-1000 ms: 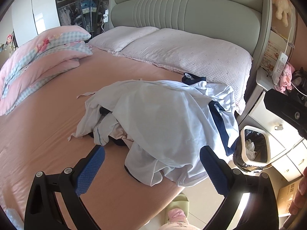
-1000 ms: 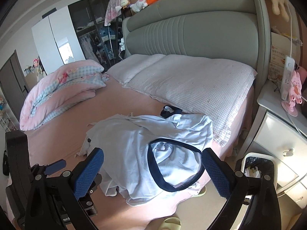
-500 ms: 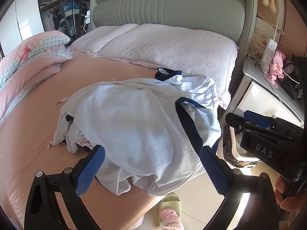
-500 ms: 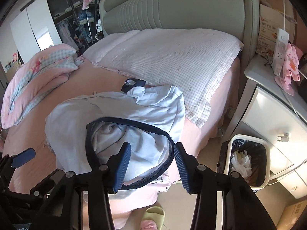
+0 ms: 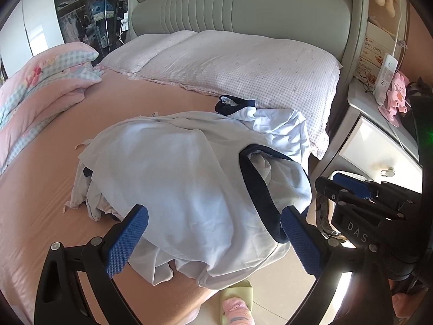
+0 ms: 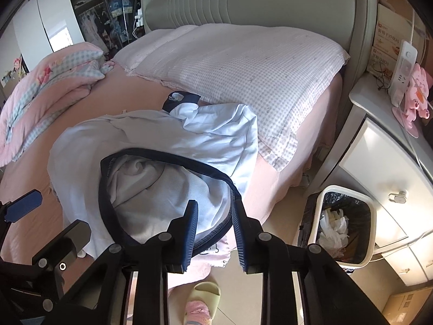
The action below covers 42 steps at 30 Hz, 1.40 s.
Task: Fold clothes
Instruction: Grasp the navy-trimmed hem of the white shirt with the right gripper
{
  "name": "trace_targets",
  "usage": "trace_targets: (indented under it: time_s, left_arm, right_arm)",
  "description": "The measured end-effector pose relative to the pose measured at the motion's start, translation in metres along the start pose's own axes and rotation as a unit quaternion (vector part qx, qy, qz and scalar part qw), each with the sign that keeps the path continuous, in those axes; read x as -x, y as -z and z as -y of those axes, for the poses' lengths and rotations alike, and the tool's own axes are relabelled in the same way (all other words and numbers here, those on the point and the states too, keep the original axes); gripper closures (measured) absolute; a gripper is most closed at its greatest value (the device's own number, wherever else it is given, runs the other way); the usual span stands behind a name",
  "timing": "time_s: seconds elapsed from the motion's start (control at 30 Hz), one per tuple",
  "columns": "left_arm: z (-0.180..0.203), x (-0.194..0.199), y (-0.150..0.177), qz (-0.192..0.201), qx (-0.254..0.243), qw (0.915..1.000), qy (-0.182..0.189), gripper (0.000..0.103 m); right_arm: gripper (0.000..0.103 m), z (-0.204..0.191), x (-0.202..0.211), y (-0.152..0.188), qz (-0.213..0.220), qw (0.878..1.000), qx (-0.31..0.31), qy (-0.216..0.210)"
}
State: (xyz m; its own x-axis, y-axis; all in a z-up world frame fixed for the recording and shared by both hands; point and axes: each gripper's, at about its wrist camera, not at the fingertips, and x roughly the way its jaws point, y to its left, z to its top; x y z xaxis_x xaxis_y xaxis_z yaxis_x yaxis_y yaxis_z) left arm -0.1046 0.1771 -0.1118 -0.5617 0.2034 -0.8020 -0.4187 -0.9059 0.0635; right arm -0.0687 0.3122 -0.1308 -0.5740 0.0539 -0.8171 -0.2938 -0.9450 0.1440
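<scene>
My right fingers (image 6: 213, 224) stand narrowed, the two blue pads either side of the navy hem (image 6: 216, 237) of the pale blue garment (image 6: 151, 146); there is a little daylight between pad and cloth, so I cannot tell whether I actually have it pinched. My left fingers (image 5: 213, 233) are spread wide and hold nothing; they hang just over the near edge of the same garment, one pad above the crumpled cloth on the left, the other beside the navy band on the right.

The garment lies in a loose heap on the pink bed (image 5: 35, 197), near its foot-side corner, with part of it spilling over the mattress edge. The navy-trimmed opening gapes toward me and shows lighter fabric bunched inside. More whitish clothing (image 5: 86, 197) pokes out from under the heap on the left, and a small dark navy piece (image 6: 180, 100) sits at the far end, against the checked pillow (image 6: 243, 62).

Beyond, a folded pink quilt (image 5: 40, 92) rests at the left side of the bed, and the grey padded headboard (image 5: 243, 8) rises behind the pillows. Right of the bed stands a white nightstand (image 6: 379, 146) with a bin (image 6: 343, 224) lined in black on the floor just beside it. Below my fingers, a foot in a pink sock and pale green slipper (image 6: 204, 295) stands on the tiled floor.
</scene>
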Motion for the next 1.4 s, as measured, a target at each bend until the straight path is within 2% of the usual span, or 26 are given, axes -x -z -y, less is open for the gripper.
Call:
trace_targets:
  time_s: [0.23, 0.33, 0.5, 0.63, 0.67, 0.7, 0.73, 0.77, 0.87, 1.0, 1.17, 1.23, 1.4]
  left_arm:
    - [-0.003, -0.012, -0.002, -0.016, 0.024, 0.9994, 0.020, 0.003]
    - [0.001, -0.020, -0.006, -0.023, 0.025, 0.9993, 0.015, 0.003]
    - [0.008, -0.034, -0.013, -0.034, 0.026, 0.9991, 0.006, 0.003]
    - [0.014, -0.039, -0.014, -0.033, 0.011, 0.9993, -0.017, 0.004]
    - [0.015, -0.040, -0.014, -0.031, 0.004, 0.9992, -0.025, 0.006]
    - [0.017, -0.040, -0.013, -0.028, -0.002, 0.9990, -0.036, 0.014]
    - [0.016, -0.040, -0.012, -0.024, -0.007, 0.9984, -0.051, 0.028]
    - [0.014, -0.039, -0.011, -0.019, -0.010, 0.9978, -0.062, 0.033]
    - [0.010, -0.037, -0.009, -0.013, -0.012, 0.9978, -0.064, 0.044]
    - [0.002, -0.031, -0.008, -0.008, -0.001, 0.9980, -0.063, 0.067]
    - [-0.010, -0.027, -0.009, -0.020, 0.024, 0.9988, -0.038, 0.071]
    - [-0.010, -0.025, -0.008, -0.022, 0.029, 0.9988, -0.032, 0.071]
    - [-0.013, -0.021, -0.003, -0.029, 0.039, 0.9985, -0.024, 0.071]
  right_arm:
    - [0.078, 0.002, -0.014, -0.003, -0.022, 1.000, 0.008, -0.005]
    - [0.078, 0.008, -0.022, -0.007, -0.029, 0.999, -0.001, -0.026]
    - [0.078, 0.016, -0.039, -0.015, -0.039, 0.999, 0.006, -0.013]
    - [0.077, 0.027, -0.054, -0.017, -0.062, 0.997, -0.015, -0.031]
    - [0.077, 0.029, -0.056, -0.017, -0.065, 0.997, -0.018, -0.037]
    - [0.077, 0.029, -0.058, -0.017, -0.066, 0.997, -0.018, -0.035]
    - [0.077, 0.030, -0.059, -0.016, -0.067, 0.997, -0.018, -0.031]
    - [0.077, 0.030, -0.060, -0.016, -0.068, 0.997, -0.017, -0.029]
    - [0.077, 0.029, -0.065, -0.014, -0.073, 0.997, -0.013, -0.025]
    - [0.077, 0.028, -0.072, -0.014, -0.078, 0.997, -0.011, -0.016]
    - [0.075, 0.024, -0.077, -0.017, -0.079, 0.997, -0.014, -0.017]
    - [0.071, 0.022, -0.078, -0.017, -0.077, 0.997, -0.009, -0.006]
    - [0.070, 0.019, -0.079, -0.017, -0.062, 0.998, -0.007, 0.019]
